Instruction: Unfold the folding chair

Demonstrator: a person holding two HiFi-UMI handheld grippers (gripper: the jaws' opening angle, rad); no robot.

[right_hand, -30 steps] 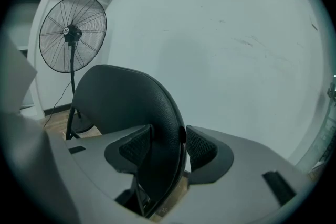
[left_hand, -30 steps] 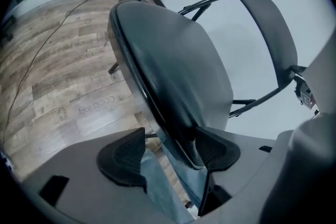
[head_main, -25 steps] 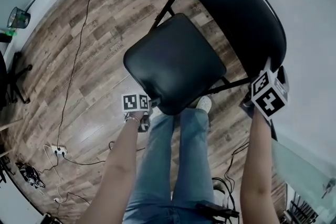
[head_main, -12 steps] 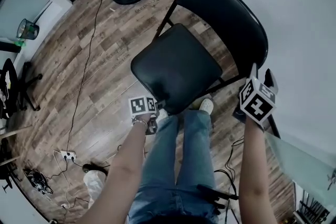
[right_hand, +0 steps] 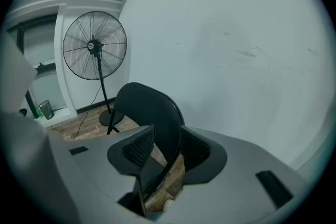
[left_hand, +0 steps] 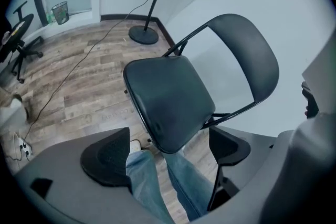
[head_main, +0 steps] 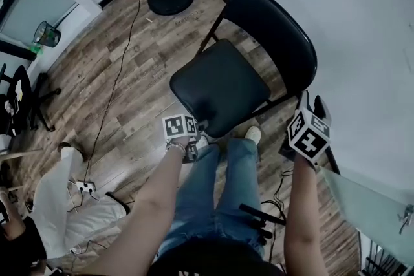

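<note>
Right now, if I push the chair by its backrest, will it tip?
Probably slides first: the floor looks smooth wood. The chair likely feels light, given its thin tube frame. The seat may hinge up if lifted.

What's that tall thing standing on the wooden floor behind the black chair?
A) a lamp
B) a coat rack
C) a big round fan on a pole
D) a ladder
C: a big round wire-caged fan on a black pole stands on its round base on the brown wooden floor, beyond the black padded folding chair.
</note>
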